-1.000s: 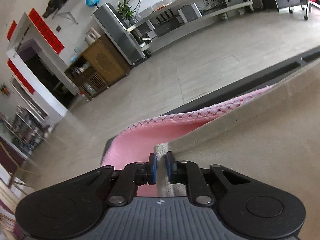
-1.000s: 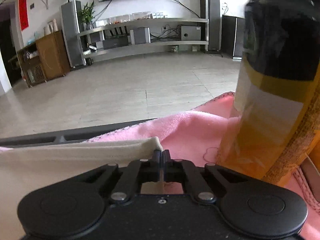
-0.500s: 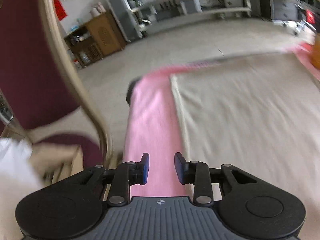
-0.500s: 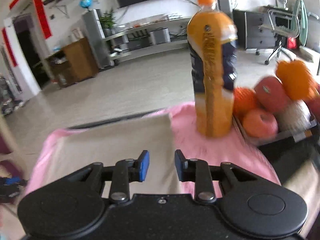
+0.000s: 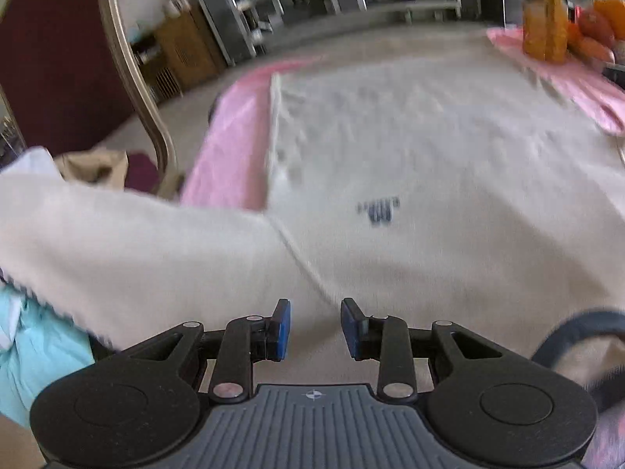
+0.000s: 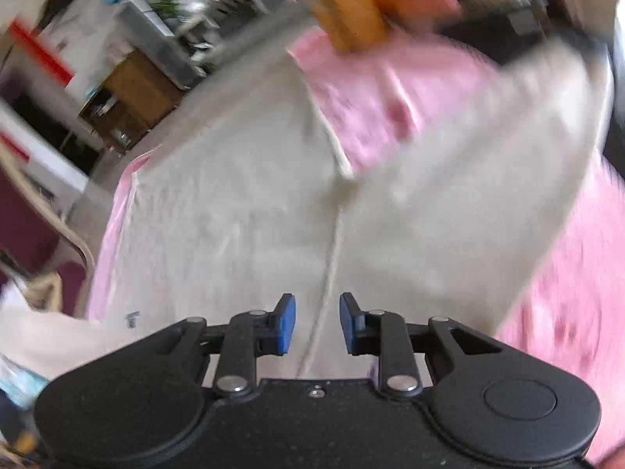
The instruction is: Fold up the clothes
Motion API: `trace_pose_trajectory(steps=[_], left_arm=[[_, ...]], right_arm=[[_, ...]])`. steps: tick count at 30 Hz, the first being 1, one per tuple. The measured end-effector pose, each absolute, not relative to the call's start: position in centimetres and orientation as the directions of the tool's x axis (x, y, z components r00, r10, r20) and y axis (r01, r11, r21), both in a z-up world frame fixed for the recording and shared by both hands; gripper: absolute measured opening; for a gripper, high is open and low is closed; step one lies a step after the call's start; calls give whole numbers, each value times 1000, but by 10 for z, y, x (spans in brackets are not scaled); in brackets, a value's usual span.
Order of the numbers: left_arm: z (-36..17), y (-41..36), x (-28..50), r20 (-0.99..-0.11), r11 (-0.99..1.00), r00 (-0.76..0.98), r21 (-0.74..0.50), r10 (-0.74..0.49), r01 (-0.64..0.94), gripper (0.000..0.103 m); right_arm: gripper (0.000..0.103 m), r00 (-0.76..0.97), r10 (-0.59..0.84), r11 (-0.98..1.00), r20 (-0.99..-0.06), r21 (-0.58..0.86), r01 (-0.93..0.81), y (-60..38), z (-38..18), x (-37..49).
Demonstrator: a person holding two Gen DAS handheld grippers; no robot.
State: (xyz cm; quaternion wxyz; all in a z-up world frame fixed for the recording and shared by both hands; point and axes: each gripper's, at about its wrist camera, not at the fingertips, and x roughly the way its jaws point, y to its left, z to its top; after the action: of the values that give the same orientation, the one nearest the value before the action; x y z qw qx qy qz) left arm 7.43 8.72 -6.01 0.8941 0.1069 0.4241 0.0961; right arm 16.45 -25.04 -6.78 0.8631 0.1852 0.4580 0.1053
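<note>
Two claws parted and empty, left claw [image 5: 315, 326] and right claw [image 6: 317, 322] above cream garment [image 5: 429, 164], pink cloth [image 6: 390, 90] beneath

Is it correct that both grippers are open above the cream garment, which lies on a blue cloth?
Not quite. Both the left gripper and the right gripper are open above the cream garment, but the cloth under it is pink, not blue. Both wrist views show it.

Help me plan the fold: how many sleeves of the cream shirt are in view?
2: the left sleeve trails off the pink cloth's side; the right sleeve angles toward the fruit. Blur obscures both cuffs.
</note>
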Motion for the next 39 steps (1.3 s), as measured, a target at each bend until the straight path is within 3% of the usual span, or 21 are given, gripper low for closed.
trace_pose_trajectory(steps=[5,12,16,19,21,24,26,27,29,31,34,39], left_arm=[[-66,84,84,-737,978,650,200,186,-53,32],[-78,74,76,-701,956,683,292,206,13,34],[-75,64,55,-732,941,652,329,199,82,22],[-74,51,24,-741,918,637,374,212,130,22],[-76,44,2,-745,905,625,402,233,142,21],[-71,43,-23,-744,913,631,384,220,135,20],[-61,47,-29,-724,939,664,330,184,100,32],[-56,50,-30,-711,950,682,303,169,80,32],[-48,52,-27,-686,961,710,274,162,45,31],[-46,53,-24,-685,971,715,236,141,34,31],[-50,51,-16,-724,984,683,171,93,47,32],[-56,44,-13,-728,984,680,166,83,58,32]], right_arm=[[25,591,325,941,-738,316,-123,-218,-76,168],[25,608,218,973,-764,122,-196,-190,-100,154],[25,602,178,972,-778,44,-230,-185,-97,132],[27,541,174,974,-823,64,-217,-194,-91,107],[37,510,188,974,-839,94,-205,-202,-91,88],[38,499,199,976,-843,127,-174,-215,-90,59],[37,528,216,976,-821,164,-145,-223,-84,51],[37,543,225,974,-809,182,-131,-227,-81,47],[33,576,246,968,-779,225,-108,-235,-75,40],[11,606,298,951,-737,282,-125,-238,-68,40],[11,571,391,917,-722,357,-176,-232,-70,43],[11,495,467,883,-733,420,-211,-218,-81,52]])
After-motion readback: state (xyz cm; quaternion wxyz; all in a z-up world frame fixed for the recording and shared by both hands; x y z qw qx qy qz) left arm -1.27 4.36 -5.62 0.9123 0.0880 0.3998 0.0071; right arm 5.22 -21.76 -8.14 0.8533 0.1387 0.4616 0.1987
